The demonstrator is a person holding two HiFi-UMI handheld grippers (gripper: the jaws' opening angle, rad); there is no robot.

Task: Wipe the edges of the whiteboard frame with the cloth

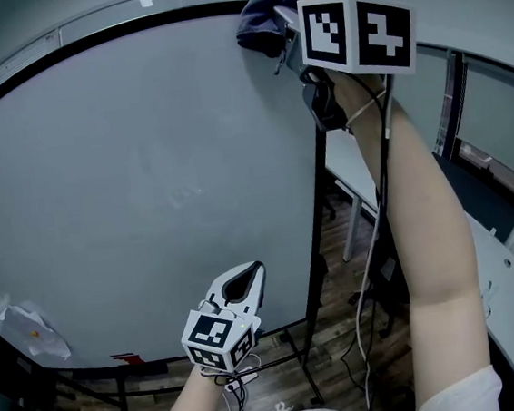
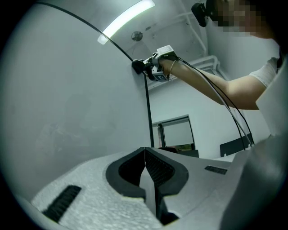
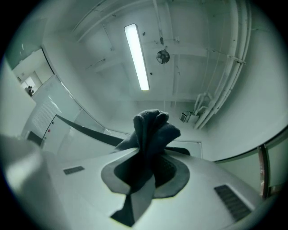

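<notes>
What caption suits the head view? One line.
Right gripper holds a dark cloth at the upper corner of the whiteboard frame; left gripper, shut, hangs lower.

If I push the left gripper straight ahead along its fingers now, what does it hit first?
Most likely the black right frame edge of the board. In the left gripper view it runs up directly above the tips of the shut left gripper. Depth is unclear, so the gripper might slip just past it.

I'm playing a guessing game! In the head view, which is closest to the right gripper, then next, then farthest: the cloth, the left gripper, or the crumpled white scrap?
1. cloth, clamped in the right gripper, top.
2. left gripper, bottom middle.
3. crumpled white scrap, bottom left.
</notes>
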